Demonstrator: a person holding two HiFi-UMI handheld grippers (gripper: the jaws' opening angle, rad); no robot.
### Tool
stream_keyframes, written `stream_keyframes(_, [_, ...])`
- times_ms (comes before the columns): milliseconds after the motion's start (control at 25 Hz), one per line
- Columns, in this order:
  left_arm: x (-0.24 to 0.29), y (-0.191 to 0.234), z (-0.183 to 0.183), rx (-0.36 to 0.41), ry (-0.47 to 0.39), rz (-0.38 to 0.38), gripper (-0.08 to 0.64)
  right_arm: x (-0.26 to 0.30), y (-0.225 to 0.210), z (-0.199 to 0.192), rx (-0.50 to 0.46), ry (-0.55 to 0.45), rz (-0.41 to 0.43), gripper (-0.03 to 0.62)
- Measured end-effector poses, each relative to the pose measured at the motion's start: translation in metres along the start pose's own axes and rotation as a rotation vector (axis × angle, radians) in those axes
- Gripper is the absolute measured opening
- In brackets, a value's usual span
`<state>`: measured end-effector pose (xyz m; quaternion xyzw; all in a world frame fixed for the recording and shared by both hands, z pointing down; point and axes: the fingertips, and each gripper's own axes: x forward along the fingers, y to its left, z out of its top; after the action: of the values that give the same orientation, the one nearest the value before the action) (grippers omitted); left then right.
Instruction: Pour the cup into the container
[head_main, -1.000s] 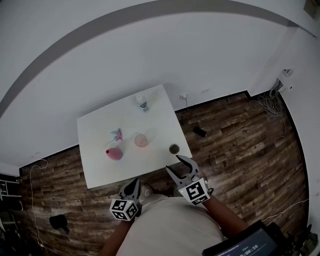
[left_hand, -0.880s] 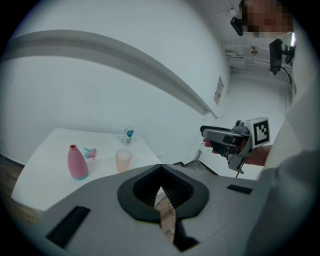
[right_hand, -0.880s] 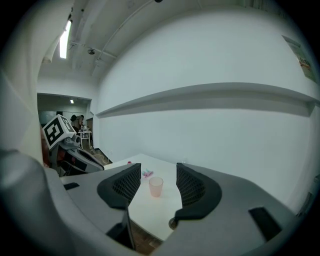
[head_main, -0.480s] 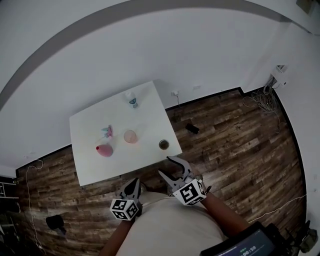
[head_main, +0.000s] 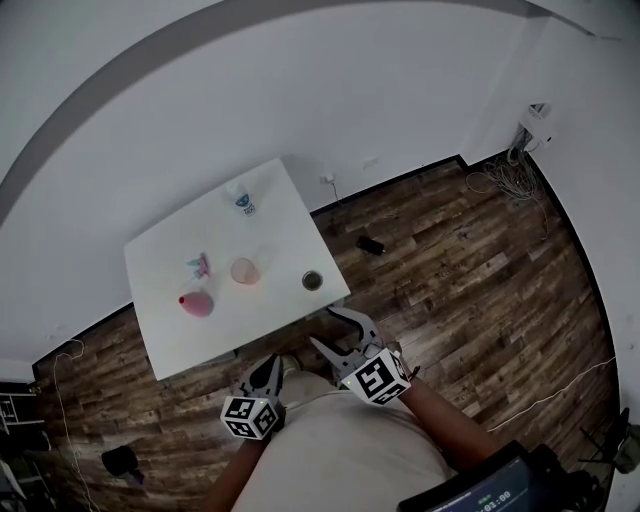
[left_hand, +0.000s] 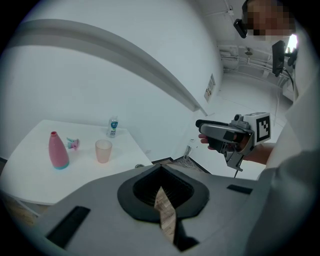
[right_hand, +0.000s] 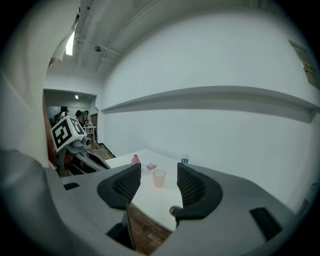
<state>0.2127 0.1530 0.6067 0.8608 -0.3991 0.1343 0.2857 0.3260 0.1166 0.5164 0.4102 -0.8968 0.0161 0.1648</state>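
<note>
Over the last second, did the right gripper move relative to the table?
Yes. In the head view the right gripper has drawn back from the table's near edge. Its upper tip overlapped that edge before; now floor shows between them.

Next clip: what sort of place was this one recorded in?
Probably a sparse indoor room set up for recording rather than a lived-in home: one small white table against a bare white wall, a wood-plank floor, and loose cables heaped near the corner.
</note>
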Motion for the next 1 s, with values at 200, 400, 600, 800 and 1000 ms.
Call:
stream_keyframes(200, [-0.002, 0.0, -0.001, 0.021, 0.014, -0.034, 0.008, 0.0, 0.007, -0.001, 0.023, 0.014, -0.028, 0.224])
stream_keyframes(400, [-0.011, 0.013, 0.007, 0.031, 0.028, -0.065, 0.009, 0.005, 0.012, 0.0, -0.014, 0.073, -0.104, 0.161])
stream_keyframes(600, [-0.016, 0.018, 0.032, 0.002, 0.028, -0.172, 0.008, 0.003, 0.01, 0.016, 0.076, 0.065, -0.196, 0.16])
stream_keyframes(800, [-0.006, -0.001, 0.065, -0.023, 0.004, -0.386, 0.009, 0.003, 0.012, 0.02, 0.128, 0.089, -0.301, 0.16])
stream_keyframes(1000, [0.011, -0.01, 0.072, -0.025, 0.026, -0.503, 0.009, 0.001, 0.015, 0.017, 0.156, 0.139, -0.392, 0.16])
